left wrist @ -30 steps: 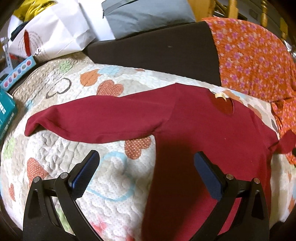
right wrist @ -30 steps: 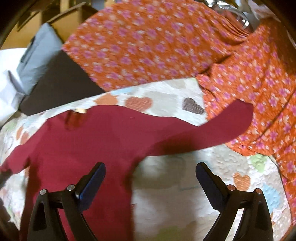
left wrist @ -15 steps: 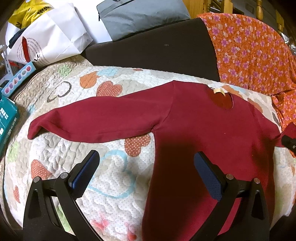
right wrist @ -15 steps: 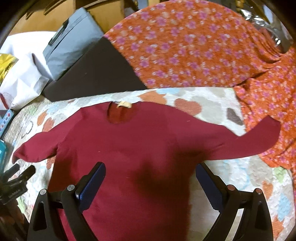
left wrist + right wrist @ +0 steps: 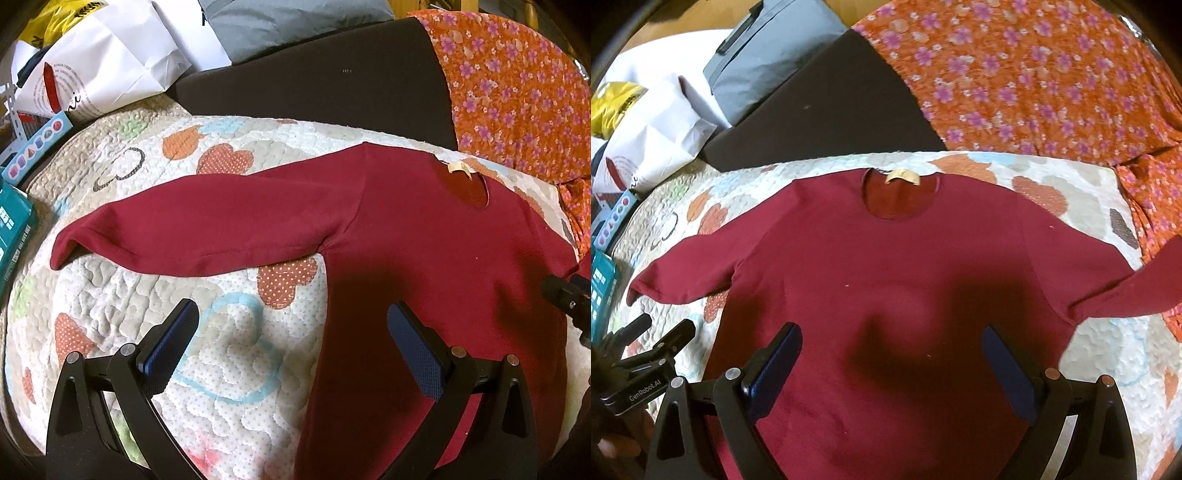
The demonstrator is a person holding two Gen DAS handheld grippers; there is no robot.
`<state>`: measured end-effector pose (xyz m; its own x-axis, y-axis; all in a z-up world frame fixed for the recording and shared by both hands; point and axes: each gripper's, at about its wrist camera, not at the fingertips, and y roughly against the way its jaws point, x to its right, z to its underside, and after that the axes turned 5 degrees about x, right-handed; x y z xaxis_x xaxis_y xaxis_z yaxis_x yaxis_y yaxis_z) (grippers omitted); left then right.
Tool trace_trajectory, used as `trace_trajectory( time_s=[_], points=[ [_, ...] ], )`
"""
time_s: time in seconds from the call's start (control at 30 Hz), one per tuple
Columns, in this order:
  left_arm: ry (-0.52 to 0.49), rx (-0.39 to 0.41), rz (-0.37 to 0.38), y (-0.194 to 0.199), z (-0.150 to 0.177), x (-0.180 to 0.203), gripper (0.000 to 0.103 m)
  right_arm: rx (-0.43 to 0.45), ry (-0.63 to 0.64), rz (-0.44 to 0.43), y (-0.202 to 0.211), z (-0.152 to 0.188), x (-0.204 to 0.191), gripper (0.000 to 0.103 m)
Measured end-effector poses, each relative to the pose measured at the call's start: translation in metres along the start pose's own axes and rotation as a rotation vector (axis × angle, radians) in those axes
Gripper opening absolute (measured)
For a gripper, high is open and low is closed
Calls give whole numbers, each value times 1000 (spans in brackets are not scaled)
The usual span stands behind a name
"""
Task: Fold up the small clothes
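A dark red long-sleeved top point(image 5: 886, 280) lies flat and face up on a heart-patterned quilt point(image 5: 221, 332), neck hole and tan label point(image 5: 903, 176) at the far side, both sleeves spread out. My left gripper point(image 5: 291, 332) is open and empty, hovering over the quilt at the top's left side below the left sleeve point(image 5: 207, 232). My right gripper point(image 5: 892, 358) is open and empty above the top's body. The left gripper also shows at the lower left of the right wrist view point(image 5: 646, 354).
An orange flowered cloth point(image 5: 1052, 81) covers the far right and meets the right sleeve end. A dark cushion point(image 5: 314, 85), a grey cushion point(image 5: 288, 22) and a white paper bag point(image 5: 103, 66) lie behind. Teal boxes point(image 5: 14, 229) sit at the left edge.
The right gripper swung left from over the right sleeve to above the middle of the top. The left gripper pulled back slightly. Both stayed open.
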<state>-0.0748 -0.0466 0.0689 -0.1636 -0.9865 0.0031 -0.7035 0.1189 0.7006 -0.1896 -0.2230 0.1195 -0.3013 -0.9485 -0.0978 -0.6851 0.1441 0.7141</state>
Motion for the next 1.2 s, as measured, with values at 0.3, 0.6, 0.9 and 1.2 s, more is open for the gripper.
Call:
trace_trajectory(
  time_s=[0.3, 0.6, 0.9, 1.2],
  points=[
    [-1, -7, -3, -4, -1, 0, 102, -19, 7, 5, -11, 2, -8, 97],
    [11, -13, -16, -7, -2, -6, 102, -28, 18, -3, -15, 1, -14, 97],
    [24, -18, -28, -8, -3, -12, 102, -37, 23, -10, -20, 1, -21, 97],
    [47, -23, -40, -9, -4, -24, 102, -60, 50, -21, -29, 4, -30, 97]
  ],
)
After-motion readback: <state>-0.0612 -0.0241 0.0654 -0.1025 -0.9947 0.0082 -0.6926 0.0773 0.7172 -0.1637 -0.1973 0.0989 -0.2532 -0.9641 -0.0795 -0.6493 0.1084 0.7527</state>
